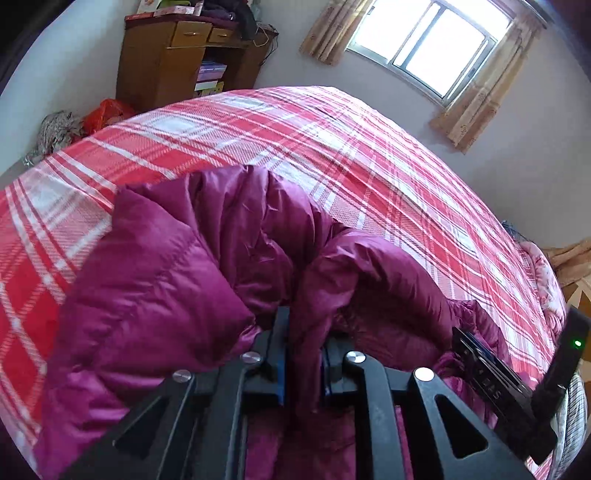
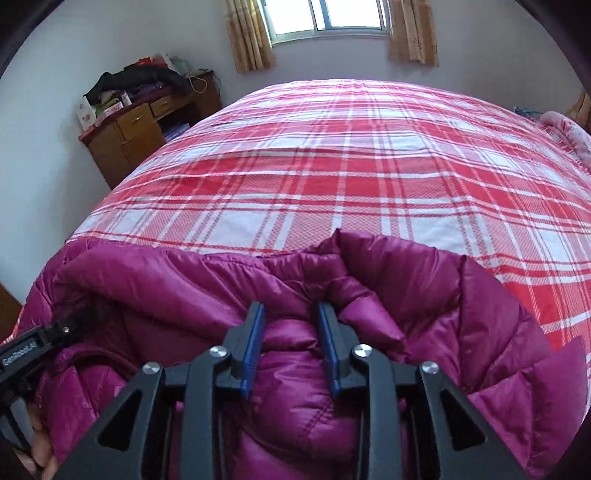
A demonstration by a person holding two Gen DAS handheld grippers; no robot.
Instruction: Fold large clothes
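Garment: magenta quilted down jacket [image 2: 295,387], bunched in the lower half of both frames on the red-and-white plaid bed [image 2: 332,166].
Left hand-held gripper [image 1: 303,354]: clenched on a thin fold of jacket fabric, lower centre of its frame.
Right hand-held gripper [image 2: 291,347]: jaws parted, a puffy panel between the blue pads, not pinched.
Pose: both angled down and forward toward the window [image 2: 328,14].
Advice: close the right on a seam edge, then lift both evenly so the padding spreads flat.

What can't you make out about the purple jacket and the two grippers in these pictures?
- Purple jacket: its near part is cut off by the bottom edge in both views; sleeves are lost in folds.
- Left gripper: fabric covers its fingertips.
- Right gripper: whether the fabric between its pads is pinched.
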